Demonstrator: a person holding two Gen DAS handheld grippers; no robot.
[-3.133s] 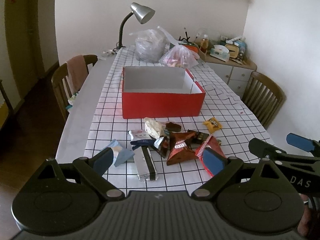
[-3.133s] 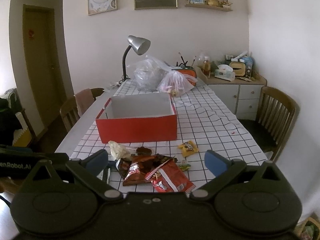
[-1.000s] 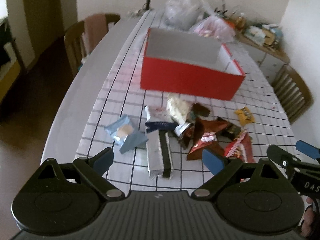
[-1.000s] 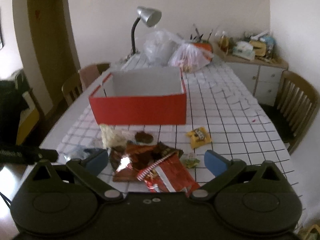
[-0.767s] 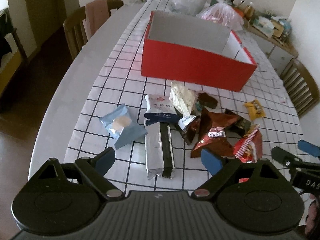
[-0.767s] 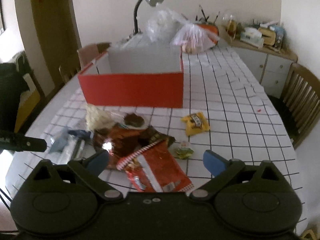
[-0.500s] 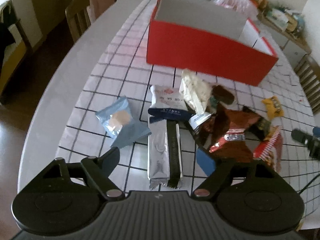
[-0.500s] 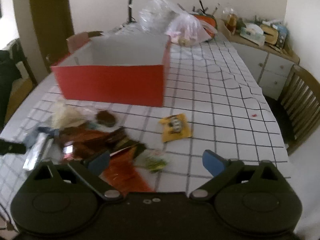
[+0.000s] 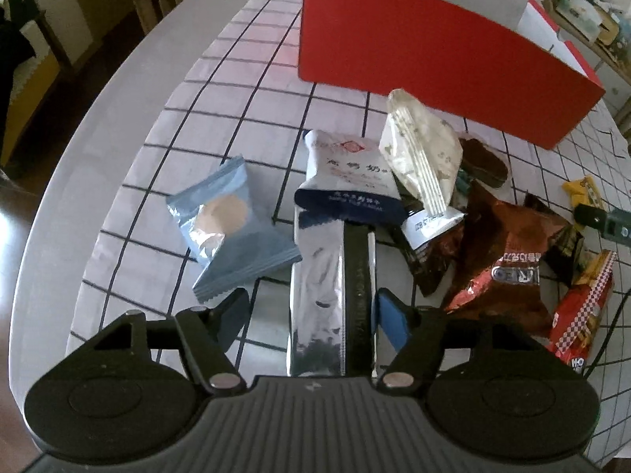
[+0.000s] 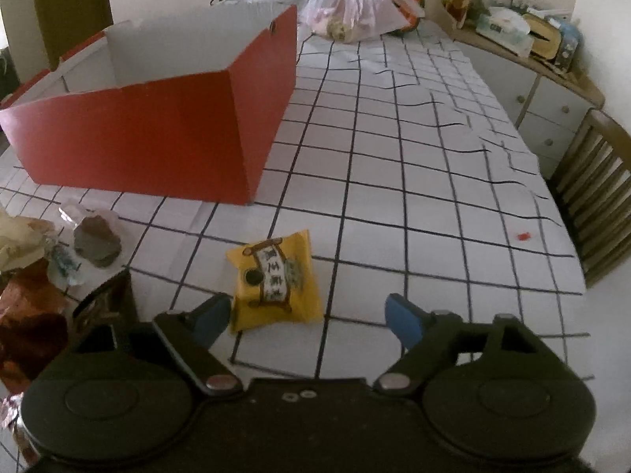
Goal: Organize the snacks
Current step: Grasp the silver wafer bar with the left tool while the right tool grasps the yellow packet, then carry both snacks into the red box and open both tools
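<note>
Left gripper jaws closing around silver packet lying on counter, not yet gripping. Right gripper jaws closing over yellow packet, pads clear.

Dim, soft daylight fills both views. Glare flashes off the silver foil packet, and the red box casts a pink tint onto the tablecloth. Fisheye bending curves the table edges; the right view is slightly blurred.
</note>
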